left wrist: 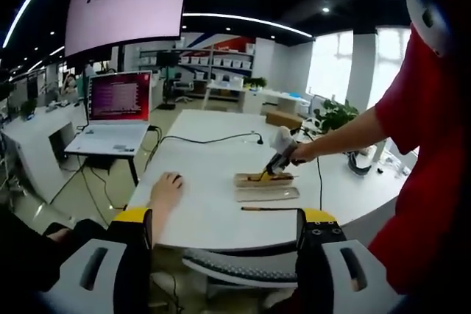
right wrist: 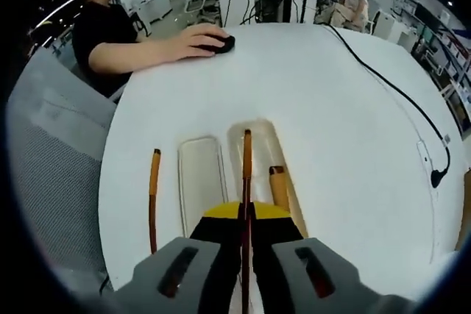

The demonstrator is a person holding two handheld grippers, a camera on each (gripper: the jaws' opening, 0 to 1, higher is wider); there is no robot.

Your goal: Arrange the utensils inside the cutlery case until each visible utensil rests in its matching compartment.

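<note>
The cutlery case [right wrist: 200, 154] lies on the white table [right wrist: 331, 108]. Its left compartment holds nothing, and a wooden-handled utensil [right wrist: 278, 187] lies in the right one. My right gripper [right wrist: 246, 215] is shut on a thin brown chopstick [right wrist: 247, 163] that points along the case's right compartment. A second chopstick [right wrist: 154, 198] lies on the table left of the case. From the left gripper view, the right gripper [left wrist: 269, 170] dips over the case [left wrist: 266, 193], with the loose chopstick [left wrist: 262, 209] in front of it. My left gripper [left wrist: 224, 229] hangs open, well back from the table.
A seated person rests a hand on a mouse [right wrist: 221, 42] at the table's far side. A black cable [right wrist: 390, 86] runs across the table. A grey mesh chair [left wrist: 235, 268] stands at the table edge. A laptop [left wrist: 118, 112] sits on a side desk.
</note>
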